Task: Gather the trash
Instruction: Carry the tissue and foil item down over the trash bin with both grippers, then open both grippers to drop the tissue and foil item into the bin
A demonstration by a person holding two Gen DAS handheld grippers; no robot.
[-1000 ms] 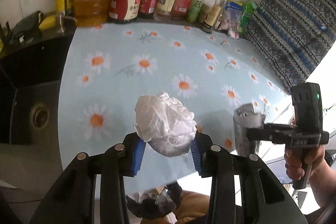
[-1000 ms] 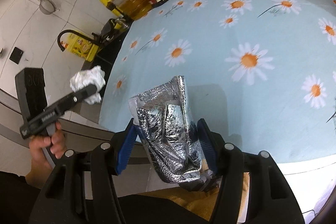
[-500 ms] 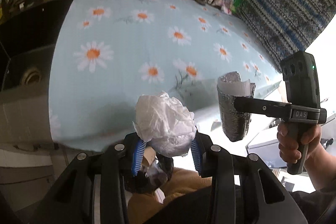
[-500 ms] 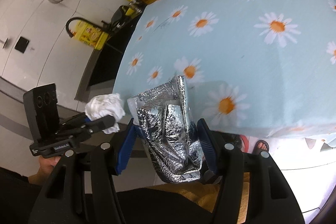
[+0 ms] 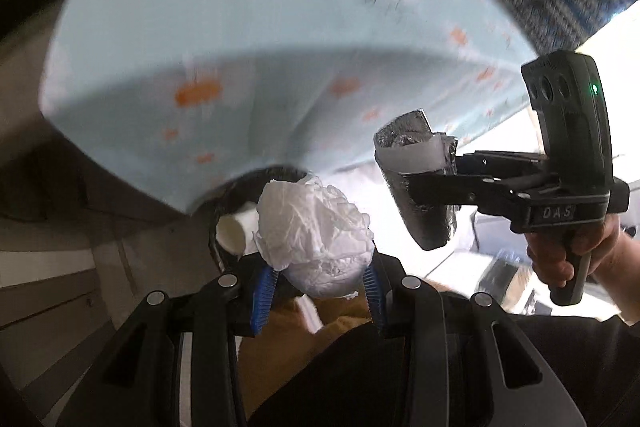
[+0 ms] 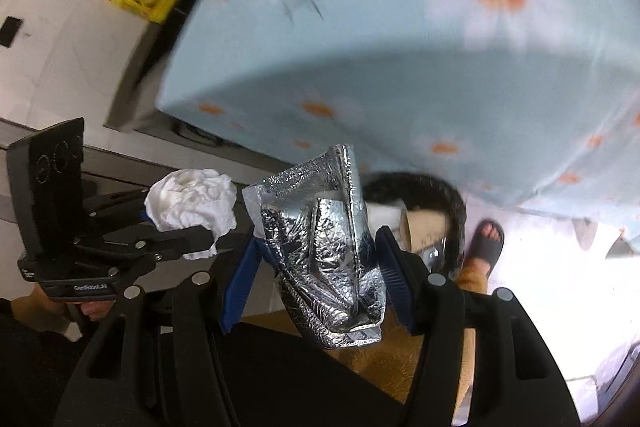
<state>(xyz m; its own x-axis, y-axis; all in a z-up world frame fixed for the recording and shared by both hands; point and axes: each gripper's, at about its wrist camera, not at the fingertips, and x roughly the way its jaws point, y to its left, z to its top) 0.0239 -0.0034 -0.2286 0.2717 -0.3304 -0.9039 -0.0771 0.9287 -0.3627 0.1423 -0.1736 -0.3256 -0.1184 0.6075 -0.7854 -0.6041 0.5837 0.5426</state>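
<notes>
In the left wrist view, your left tongs (image 5: 316,287) pinch a crumpled white tissue wad (image 5: 316,239) between their blue pads (image 5: 262,291); the wad bulges up above the fingers. Just beyond it sits the dark round trash bin (image 5: 224,211), tucked under the hanging edge of the daisy-print cloth (image 5: 260,39) that covers the desk. A white paper cup (image 5: 236,231) lies in the bin, touching the wad's left side in the picture. To the right, your right hand (image 5: 576,251) grips the handle of the right tongs (image 5: 432,195), which are clamped on a crushed silver foil pouch (image 5: 420,183) with its open mouth up.

In the right wrist view, the right tongs (image 6: 316,279) squeeze the foil pouch (image 6: 324,251) from both sides with the blue pads (image 6: 240,279). Behind the pouch, the bin (image 6: 452,203) opens below the cloth (image 6: 400,67), with paper scraps inside. A sandalled foot (image 6: 486,243) stands just right of the bin on the floor. At left, the left tongs (image 6: 188,231) hold the tissue wad (image 6: 192,203) close beside the pouch, not touching it.
</notes>
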